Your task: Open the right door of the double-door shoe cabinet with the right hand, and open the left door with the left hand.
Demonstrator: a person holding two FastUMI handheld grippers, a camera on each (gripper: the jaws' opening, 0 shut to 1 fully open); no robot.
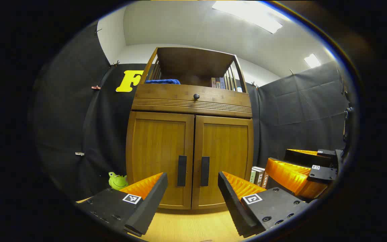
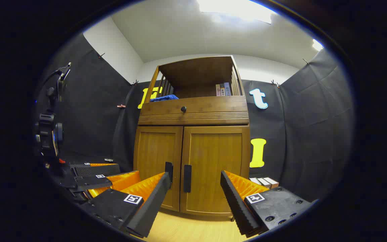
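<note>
shoe cabinet [image 1: 190, 158] doors closed; both claws spread, no readable labels.

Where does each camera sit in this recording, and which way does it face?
Left gripper view: rides the left hand-held gripper, open, facing the shoe cabinet; the right hand-held gripper is off to its right.
Right gripper view: rides the right hand-held gripper, open, facing the right door; the other gripper lies left.
Shared: closed doors, both handles, blue cloth, books.
</note>
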